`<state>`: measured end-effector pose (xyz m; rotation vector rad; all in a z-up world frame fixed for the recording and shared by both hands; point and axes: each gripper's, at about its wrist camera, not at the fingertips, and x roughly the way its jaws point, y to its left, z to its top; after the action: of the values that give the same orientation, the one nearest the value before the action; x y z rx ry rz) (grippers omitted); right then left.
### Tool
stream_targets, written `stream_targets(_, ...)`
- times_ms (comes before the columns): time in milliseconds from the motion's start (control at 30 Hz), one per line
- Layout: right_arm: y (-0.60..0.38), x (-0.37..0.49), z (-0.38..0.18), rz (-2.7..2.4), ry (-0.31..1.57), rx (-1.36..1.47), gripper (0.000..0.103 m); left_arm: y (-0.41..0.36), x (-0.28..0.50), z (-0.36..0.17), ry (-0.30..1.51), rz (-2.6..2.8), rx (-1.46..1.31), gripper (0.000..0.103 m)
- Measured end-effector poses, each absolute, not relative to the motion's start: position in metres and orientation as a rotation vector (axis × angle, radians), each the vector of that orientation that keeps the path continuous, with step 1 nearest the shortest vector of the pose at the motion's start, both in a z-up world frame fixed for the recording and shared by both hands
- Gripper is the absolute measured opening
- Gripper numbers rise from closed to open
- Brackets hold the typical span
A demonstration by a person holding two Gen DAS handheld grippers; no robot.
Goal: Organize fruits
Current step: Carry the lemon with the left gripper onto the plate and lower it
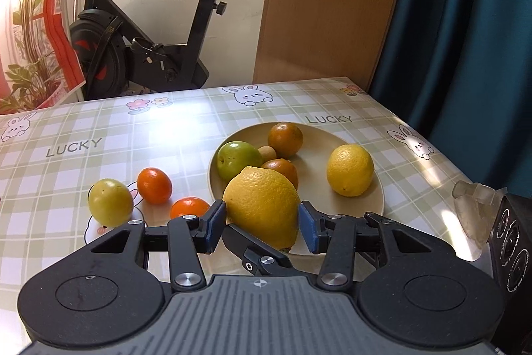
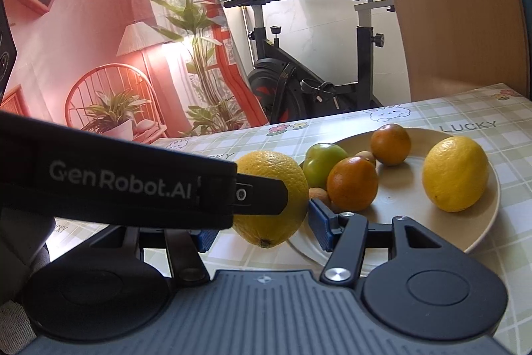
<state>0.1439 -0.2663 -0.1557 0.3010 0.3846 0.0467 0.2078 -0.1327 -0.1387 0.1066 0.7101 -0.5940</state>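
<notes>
Left hand-held gripper (image 1: 262, 222) clasping lemon (image 1: 262, 205)

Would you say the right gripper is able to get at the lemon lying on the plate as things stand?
Probably yes. The right gripper looks open and empty, and the lemon lies apart from the other fruit on the plate, with nothing in between.
</notes>
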Motion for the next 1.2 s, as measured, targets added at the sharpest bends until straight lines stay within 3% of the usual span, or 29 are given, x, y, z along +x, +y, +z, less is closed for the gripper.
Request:
stream_targets(467, -0.306, 0.138, -0.153, -0.188, 0.359, 0.385, 0.058, -0.19, 0.238, -0.144, 0.76, -0.72, 0.089, 0.05)
stream_targets(1200, -0.314, 0.155, -0.154, -0.227, 0.408, 0.351, 0.058, -0.198, 0.257, -0.153, 0.785, -0.708, 0.066, 0.051)
